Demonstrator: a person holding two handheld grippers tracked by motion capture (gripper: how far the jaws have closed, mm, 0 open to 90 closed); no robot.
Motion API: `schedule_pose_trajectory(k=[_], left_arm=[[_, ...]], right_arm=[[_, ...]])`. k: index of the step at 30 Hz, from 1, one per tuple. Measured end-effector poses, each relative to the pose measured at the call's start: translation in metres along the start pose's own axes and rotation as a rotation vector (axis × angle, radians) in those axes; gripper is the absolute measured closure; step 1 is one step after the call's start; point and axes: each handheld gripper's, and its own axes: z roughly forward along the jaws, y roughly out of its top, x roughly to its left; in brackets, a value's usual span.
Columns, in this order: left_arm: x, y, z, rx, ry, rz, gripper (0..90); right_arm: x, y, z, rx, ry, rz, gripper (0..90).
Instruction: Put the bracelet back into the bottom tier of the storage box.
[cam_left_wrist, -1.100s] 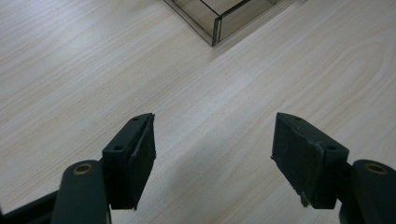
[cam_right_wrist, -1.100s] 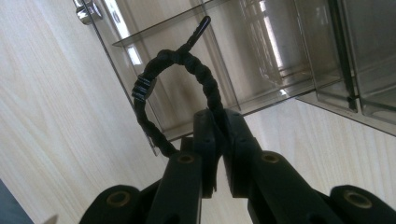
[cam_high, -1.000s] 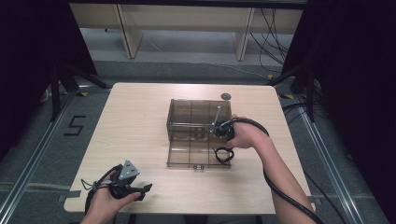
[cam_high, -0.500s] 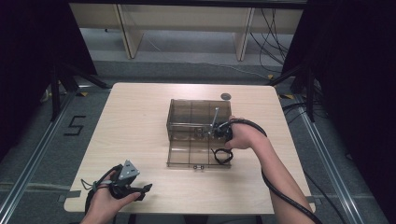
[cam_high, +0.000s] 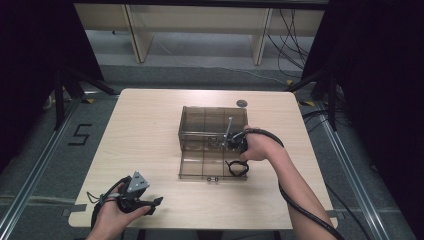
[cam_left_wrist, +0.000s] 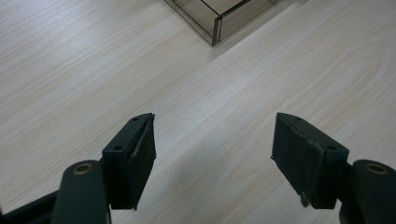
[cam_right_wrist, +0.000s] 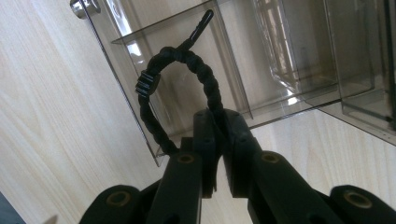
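A smoky clear plastic organizer box (cam_high: 212, 130) with compartments stands at the table's middle, its lid (cam_high: 200, 167) folded down flat toward me. My right gripper (cam_high: 239, 160) is shut on a black braided bracelet (cam_right_wrist: 187, 70), which hangs over the lid's right end (cam_high: 237, 169). In the right gripper view the loop sits in front of the clear dividers (cam_right_wrist: 233, 84). My left gripper (cam_high: 152, 202) rests at the table's front left, open, with bare wood between its jaws (cam_left_wrist: 212, 154). The box's corner (cam_left_wrist: 215, 32) shows far ahead of it.
A small dark round disc (cam_high: 242, 103) lies near the table's far edge, behind the box. The light wooden table (cam_high: 140, 140) has wide bare room on its left half. Metal rails run along the floor on both sides.
My right gripper has drawn back from over the box toward the lid's right end, carrying the bracelet. The left gripper has stayed put.
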Motion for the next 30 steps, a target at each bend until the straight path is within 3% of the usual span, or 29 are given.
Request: schedule_pose_trajectory(k=[1, 4, 5, 6, 11, 12, 13, 14, 15, 19, 21, 30], left_arm=[[0.000, 0.000, 0.000, 0.001, 0.000, -0.001, 30.0], [0.000, 0.000, 0.000, 0.004, 0.004, 0.004, 30.0], [0.000, 0.000, -0.001, 0.011, 0.001, 0.003, 30.0], [0.000, 0.000, -0.001, 0.011, 0.001, 0.003, 30.0], [0.001, 0.001, -0.001, 0.006, 0.002, 0.022, 29.9], [0.001, 0.001, -0.001, 0.006, 0.002, 0.022, 30.0], [0.001, 0.001, -0.001, 0.006, 0.001, 0.022, 30.0], [0.001, 0.001, -0.001, 0.005, 0.001, 0.022, 30.0], [0.001, 0.001, -0.001, 0.006, 0.001, 0.022, 30.0], [0.001, 0.001, -0.001, 0.014, -0.005, 0.021, 30.0], [0.001, 0.001, -0.001, 0.006, 0.000, 0.022, 30.0], [0.001, 0.001, -0.001, 0.006, 0.000, 0.023, 30.0]], right_arm=[[0.000, 0.000, 0.000, 0.004, -0.003, 0.007, 85.1], [-0.003, 0.000, 0.002, 0.010, -0.022, -0.039, 85.1], [-0.001, 0.002, 0.001, 0.018, -0.013, -0.010, 85.1], [-0.002, 0.002, 0.002, 0.017, -0.020, -0.035, 85.1], [0.000, 0.004, 0.002, 0.023, -0.018, -0.023, 85.1], [-0.002, 0.003, 0.003, 0.019, -0.026, -0.049, 85.1], [-0.001, 0.003, 0.003, 0.031, -0.024, -0.025, 85.1], [-0.001, 0.005, 0.003, 0.029, -0.022, -0.037, 85.1], [0.001, 0.005, 0.003, 0.053, -0.014, -0.002, 85.1], [0.001, 0.008, 0.005, 0.049, -0.009, -0.019, 85.1], [0.002, 0.008, 0.007, 0.038, 0.011, -0.004, 85.0], [0.002, 0.012, 0.008, 0.039, 0.005, -0.017, 85.1]])
